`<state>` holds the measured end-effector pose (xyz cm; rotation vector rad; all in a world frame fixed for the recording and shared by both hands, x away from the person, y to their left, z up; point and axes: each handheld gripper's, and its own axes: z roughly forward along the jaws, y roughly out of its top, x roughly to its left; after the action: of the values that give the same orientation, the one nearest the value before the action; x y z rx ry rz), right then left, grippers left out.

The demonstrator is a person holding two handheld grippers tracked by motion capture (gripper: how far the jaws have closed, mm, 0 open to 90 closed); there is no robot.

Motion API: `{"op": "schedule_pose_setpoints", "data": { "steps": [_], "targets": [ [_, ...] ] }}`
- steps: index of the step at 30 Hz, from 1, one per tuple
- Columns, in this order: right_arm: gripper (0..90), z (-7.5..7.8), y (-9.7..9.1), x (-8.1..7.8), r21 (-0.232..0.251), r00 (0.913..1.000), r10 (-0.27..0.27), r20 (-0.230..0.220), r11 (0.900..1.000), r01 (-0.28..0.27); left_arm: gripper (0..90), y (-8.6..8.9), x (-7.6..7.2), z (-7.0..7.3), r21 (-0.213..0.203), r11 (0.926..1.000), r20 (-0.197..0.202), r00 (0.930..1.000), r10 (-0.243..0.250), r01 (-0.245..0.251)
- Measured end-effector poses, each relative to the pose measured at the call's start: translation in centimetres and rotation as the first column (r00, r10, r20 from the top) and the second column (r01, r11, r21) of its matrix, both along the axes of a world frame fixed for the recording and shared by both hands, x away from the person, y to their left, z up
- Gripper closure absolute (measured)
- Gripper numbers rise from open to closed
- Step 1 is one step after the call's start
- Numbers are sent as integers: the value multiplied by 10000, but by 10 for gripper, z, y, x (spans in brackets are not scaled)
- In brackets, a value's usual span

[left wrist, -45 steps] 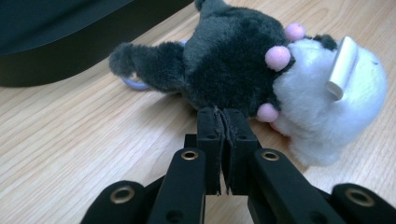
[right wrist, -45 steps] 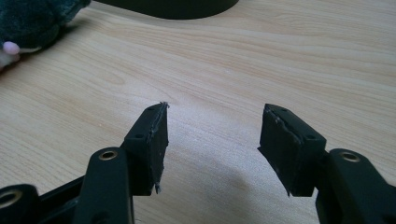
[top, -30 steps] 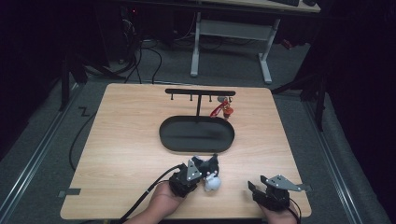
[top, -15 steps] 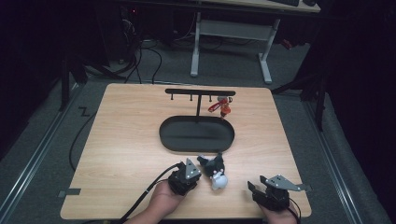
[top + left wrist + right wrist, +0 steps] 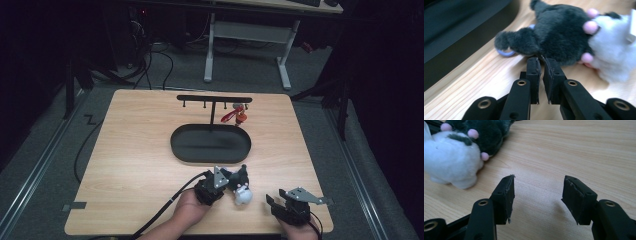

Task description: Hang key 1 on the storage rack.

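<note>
A plush toy point(image 5: 241, 186) with a black body, white head and pink dots lies on the wooden table point(image 5: 135, 150) near its front edge. My left gripper point(image 5: 231, 181) is beside it, held by a hand. In the left gripper view the jaws are nearly together, and my left gripper point(image 5: 541, 60) pinches the fur at the edge of the plush toy point(image 5: 564, 37). A small blue ring point(image 5: 505, 52) peeks out under the toy. My right gripper point(image 5: 271, 202) rests at the front right. In the right gripper view my right gripper point(image 5: 537, 185) stands open over bare wood, the plush toy point(image 5: 461, 152) to its upper left.
A black oval tray point(image 5: 200, 147) sits mid-table, just beyond the toy. Behind it stands a black rack with hooks point(image 5: 214, 98), and a red item point(image 5: 235, 116) hangs from its right end. Cables trail off the front left. A desk frame stands on the floor beyond.
My left gripper has slid to the right along the table's front, and the plush toy has gone with it. The right gripper has stayed put.
</note>
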<state>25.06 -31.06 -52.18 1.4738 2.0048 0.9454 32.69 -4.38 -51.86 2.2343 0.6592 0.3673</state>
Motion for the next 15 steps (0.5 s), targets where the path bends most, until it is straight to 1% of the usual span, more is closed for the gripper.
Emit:
{"op": "schedule_pose_setpoints", "data": {
  "steps": [2, 3, 5, 6, 8, 9, 11, 12, 13, 14, 15],
  "targets": [
    [432, -1, -1, 0, -21, 10000, 15, -23, 10000, -15, 809, -2, -2, 1, -82, 9999, 16, 10000, -93, 93],
    [432, -1, -1, 0, 7, 10000, -10, -39, 10000, 10, 801, 0, -2, 1, -53, 9999, 18, 10000, -96, 96],
    [429, 0, -1, -2, 16, 10000, -3, 4, 10000, 3, 783, 11, -2, 1, -46, 10000, 42, 10000, 0, 0],
    [429, 0, -1, -2, 23, 10000, -25, 26, 10000, 25, 774, 25, 0, 0, 24, 9999, 126, 9999, 112, -113],
    [434, 1, -1, -3, 199, 10000, -99, -13, 9998, 99, 737, 43, 2, 0, 127, 9994, 299, 9990, 331, -334],
    [442, 1, -1, -3, 210, 10000, -63, -6, 9998, 63, 723, 57, 4, 1, 147, 9985, 401, 9979, 514, -521],
    [458, 2, -1, -3, 337, 9999, -129, -28, 9993, 130, 705, 93, 7, 5, 235, 9945, 675, 9927, 1003, -1021],
    [464, 2, -1, -3, 376, 9999, -146, -47, 9992, 148, 693, 110, 8, 8, 284, 9919, 877, 9888, 1210, -1239],
    [468, 2, -1, -2, 317, 9999, -117, -16, 9994, 117, 677, 122, 8, 10, 338, 9898, 976, 9861, 1345, -1384],
    [472, 3, -1, -2, 330, 9999, -146, -51, 9993, 147, 657, 142, 9, 13, 414, 9857, 1095, 9813, 1583, -1636],
    [473, 2, -1, -2, 283, 9999, -111, -94, 9995, 114, 628, 154, 9, 15, 341, 9834, 1103, 9787, 1733, -1779]
  ]
}}
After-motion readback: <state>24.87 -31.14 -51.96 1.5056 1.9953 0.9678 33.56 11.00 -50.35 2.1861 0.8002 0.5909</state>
